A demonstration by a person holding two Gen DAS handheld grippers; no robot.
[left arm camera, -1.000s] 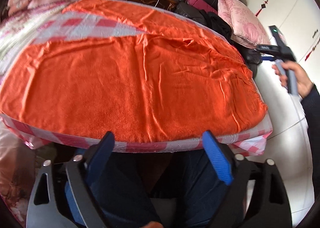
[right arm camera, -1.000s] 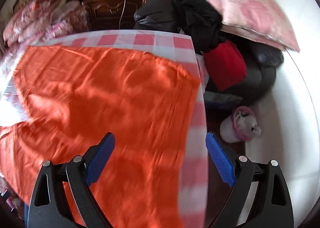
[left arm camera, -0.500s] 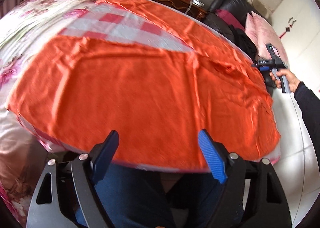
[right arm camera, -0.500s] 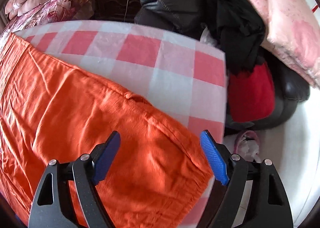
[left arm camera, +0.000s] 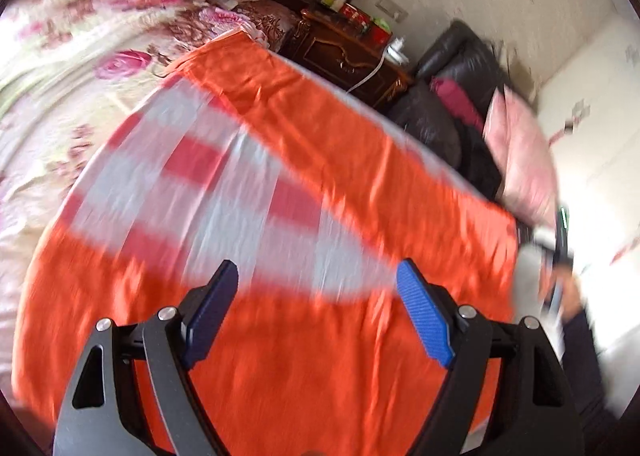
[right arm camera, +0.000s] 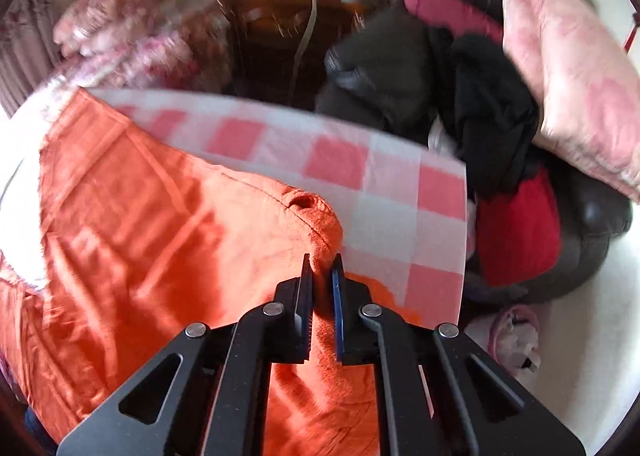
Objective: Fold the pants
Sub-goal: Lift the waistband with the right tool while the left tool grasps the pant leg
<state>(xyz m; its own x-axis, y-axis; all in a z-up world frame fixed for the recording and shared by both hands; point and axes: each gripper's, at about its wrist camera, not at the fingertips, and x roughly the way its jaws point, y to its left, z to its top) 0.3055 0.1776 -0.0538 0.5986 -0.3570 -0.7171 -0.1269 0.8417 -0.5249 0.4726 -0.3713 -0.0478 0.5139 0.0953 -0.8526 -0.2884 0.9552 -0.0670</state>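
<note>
The pants (left arm camera: 304, 356), bright orange, lie spread flat on a table (left arm camera: 224, 192) covered with a red and white checked cloth. In the left wrist view the two legs run away from the camera, one toward 12 o'clock along the far edge, one toward 9 o'clock, and the cloth shows between them. This view is blurred, so folds are hard to make out.

The left gripper (left arm camera: 316, 288) hangs over the pants with its fingers wide apart and nothing between them.

The right gripper (right arm camera: 322, 268) has just been closing, and its fingers are clenched on a raised bunch of the orange fabric at the pants' corner. At 3 o'clock in the left view a hand (left arm camera: 560, 288) with that gripper is only a smear.

The lower part of the pants is cut off behind the gripper bodies.
</note>
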